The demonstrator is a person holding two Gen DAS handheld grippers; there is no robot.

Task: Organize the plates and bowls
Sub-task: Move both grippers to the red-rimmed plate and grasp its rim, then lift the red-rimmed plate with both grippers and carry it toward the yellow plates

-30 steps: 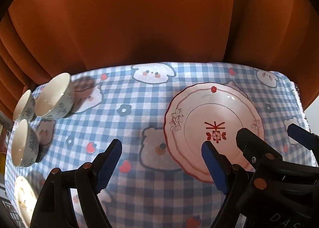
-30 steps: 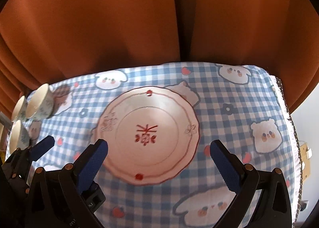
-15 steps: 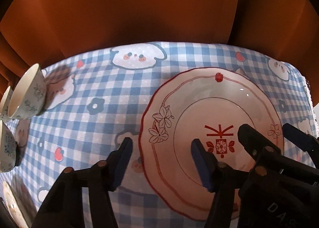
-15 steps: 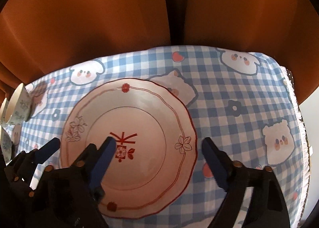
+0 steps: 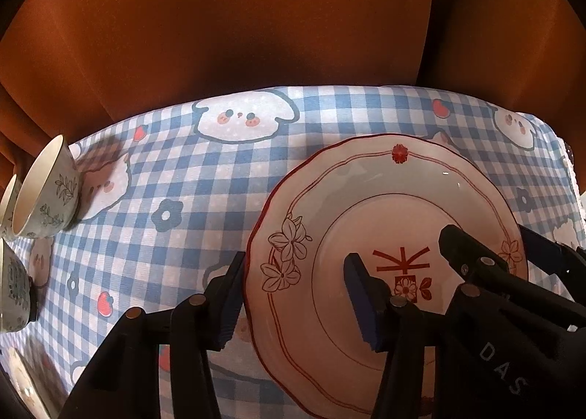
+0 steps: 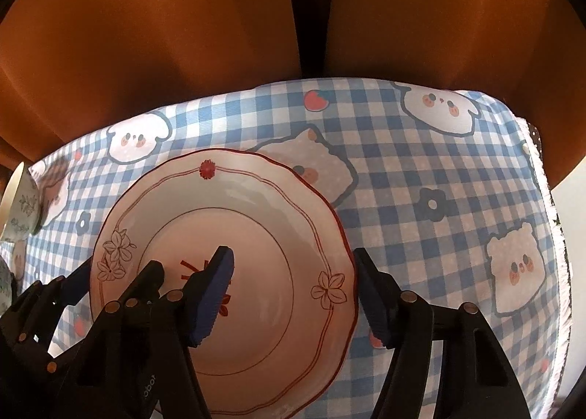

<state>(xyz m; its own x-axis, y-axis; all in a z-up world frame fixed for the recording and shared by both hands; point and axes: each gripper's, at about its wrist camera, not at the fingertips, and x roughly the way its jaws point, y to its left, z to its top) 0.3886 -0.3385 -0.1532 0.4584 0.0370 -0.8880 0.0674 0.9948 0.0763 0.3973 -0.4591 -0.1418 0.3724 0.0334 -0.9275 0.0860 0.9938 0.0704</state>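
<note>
A white plate (image 5: 384, 199) with a red scalloped rim and a red flower mark lies on the blue checked tablecloth (image 5: 205, 199). My left gripper (image 5: 293, 298) straddles its left rim, one finger outside the edge and one over the plate's well. Its jaws are closing, and the pads do not press on the rim. My right gripper (image 6: 293, 300) straddles the right rim of the plate (image 6: 234, 199) the same way, jaws closing, pads apart from it. Each gripper also shows in the other's view: the right gripper (image 5: 503, 254) and the left gripper (image 6: 115, 276).
Three small white bowls with leaf prints stand at the table's left edge, one bowl (image 5: 47, 192) foremost, and a bowl (image 6: 22, 199) shows there too. Another plate (image 5: 22, 382) peeks in at the lower left. An orange curtain (image 5: 256, 34) hangs close behind the table.
Both grippers have come down onto the plate, which looms larger. Their jaws have narrowed from wide open and now straddle the left and right rims.
</note>
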